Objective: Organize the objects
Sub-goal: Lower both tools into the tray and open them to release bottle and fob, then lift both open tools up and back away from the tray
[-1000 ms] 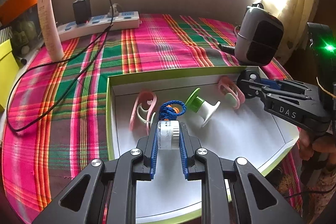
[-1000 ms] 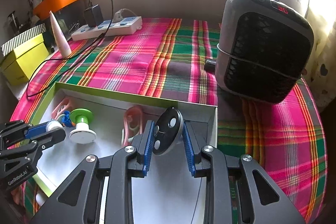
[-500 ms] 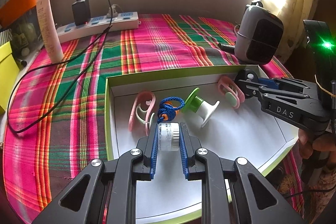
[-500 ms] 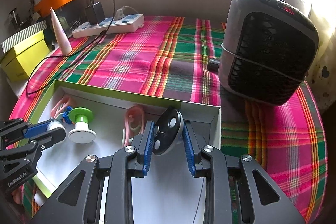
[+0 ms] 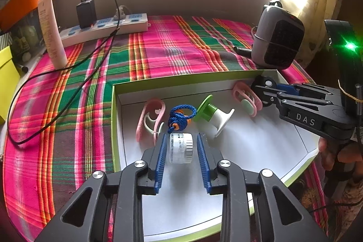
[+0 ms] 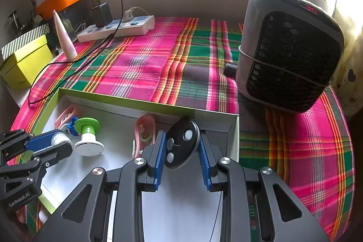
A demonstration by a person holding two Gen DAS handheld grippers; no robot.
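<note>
Left wrist view: a small white tape roll (image 5: 181,147) lies on the floor of the green-rimmed box (image 5: 172,79), between the blue pads of the left gripper (image 5: 180,149), whose jaws have just been opening and now stand clear of it. Just beyond lie a blue cord (image 5: 180,117), a pink clip (image 5: 150,118) and a green-and-white spool (image 5: 212,113). Near the box's far right corner, the right gripper (image 6: 181,146) is clenched on a black disc (image 6: 181,145). A plaid cloth (image 5: 172,47) covers the worktop.
</note>
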